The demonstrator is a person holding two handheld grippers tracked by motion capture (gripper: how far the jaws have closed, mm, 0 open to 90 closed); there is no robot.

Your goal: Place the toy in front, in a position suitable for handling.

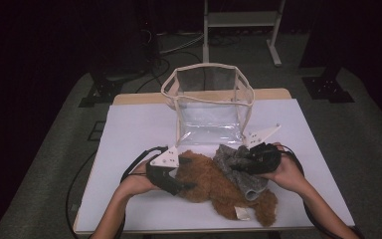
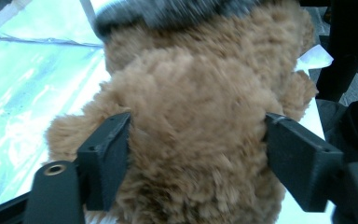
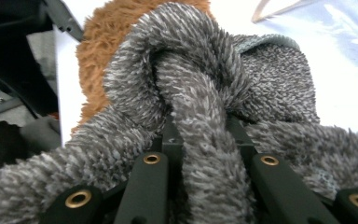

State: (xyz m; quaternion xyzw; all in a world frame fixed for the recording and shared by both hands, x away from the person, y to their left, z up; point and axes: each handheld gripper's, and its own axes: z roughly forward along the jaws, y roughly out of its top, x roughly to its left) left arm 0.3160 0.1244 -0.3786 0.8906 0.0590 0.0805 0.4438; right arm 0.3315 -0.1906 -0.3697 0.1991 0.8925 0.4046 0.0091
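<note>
A brown plush bear (image 1: 214,181) lies on the white table (image 1: 139,129) near its front edge. My left gripper (image 1: 186,174) straddles the bear's left end. In the left gripper view its jaws flank the bear (image 2: 196,116) and its pads dent the fur on both sides. A grey fuzzy knitted piece (image 1: 251,188) lies across the bear. My right gripper (image 1: 238,163) comes in from the right and is shut on a thick fold of it (image 3: 191,70). The jaws pinch that fold between them, with brown fur (image 3: 107,37) behind.
A clear plastic bag with cream trim (image 1: 209,99) stands open just behind the bear, at the table's middle back. A white tag (image 1: 242,213) hangs from the bear near the front edge. Cables trail from both grippers. A white frame (image 1: 241,20) stands on the floor beyond.
</note>
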